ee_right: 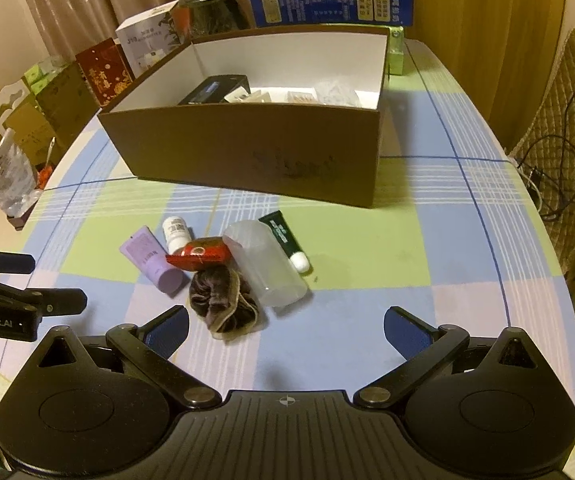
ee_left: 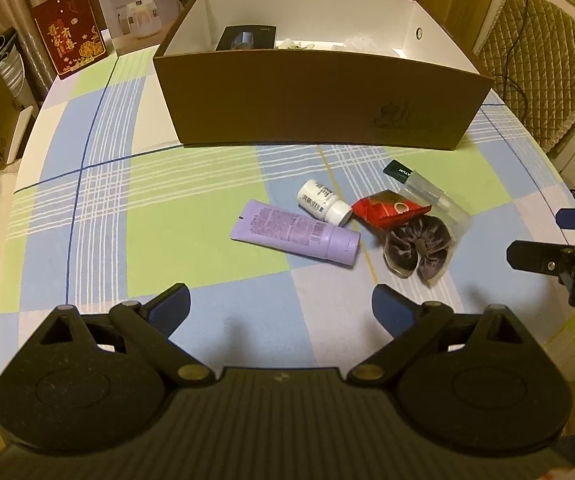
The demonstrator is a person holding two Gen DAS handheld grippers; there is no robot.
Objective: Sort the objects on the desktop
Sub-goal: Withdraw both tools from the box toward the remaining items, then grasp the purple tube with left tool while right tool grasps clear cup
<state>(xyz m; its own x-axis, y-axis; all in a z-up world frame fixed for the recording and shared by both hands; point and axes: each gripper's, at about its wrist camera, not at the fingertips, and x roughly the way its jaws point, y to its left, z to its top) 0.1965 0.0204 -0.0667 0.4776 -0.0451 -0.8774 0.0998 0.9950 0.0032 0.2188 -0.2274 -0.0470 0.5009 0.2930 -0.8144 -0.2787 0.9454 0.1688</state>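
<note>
A small pile lies on the checked tablecloth: a purple tube (ee_left: 295, 233) (ee_right: 151, 259), a white pill bottle (ee_left: 323, 202) (ee_right: 176, 233), a red packet (ee_left: 389, 209) (ee_right: 199, 257), a dark velvet scrunchie (ee_left: 417, 249) (ee_right: 223, 303), a clear plastic case (ee_left: 435, 200) (ee_right: 263, 266) and a dark green tube (ee_left: 398, 169) (ee_right: 285, 240). Behind stands an open brown box (ee_left: 319, 96) (ee_right: 247, 152) with several items inside. My left gripper (ee_left: 281, 306) is open, short of the pile. My right gripper (ee_right: 285, 328) is open, just before the scrunchie.
Cartons, a red card (ee_left: 71, 30) and a humidifier box (ee_left: 135, 4) line the table's far edge. A quilted chair (ee_left: 543, 64) with cables stands at the right. Bare cloth (ee_left: 127, 220) lies left of the pile and more bare cloth (ee_right: 427, 240) to its right.
</note>
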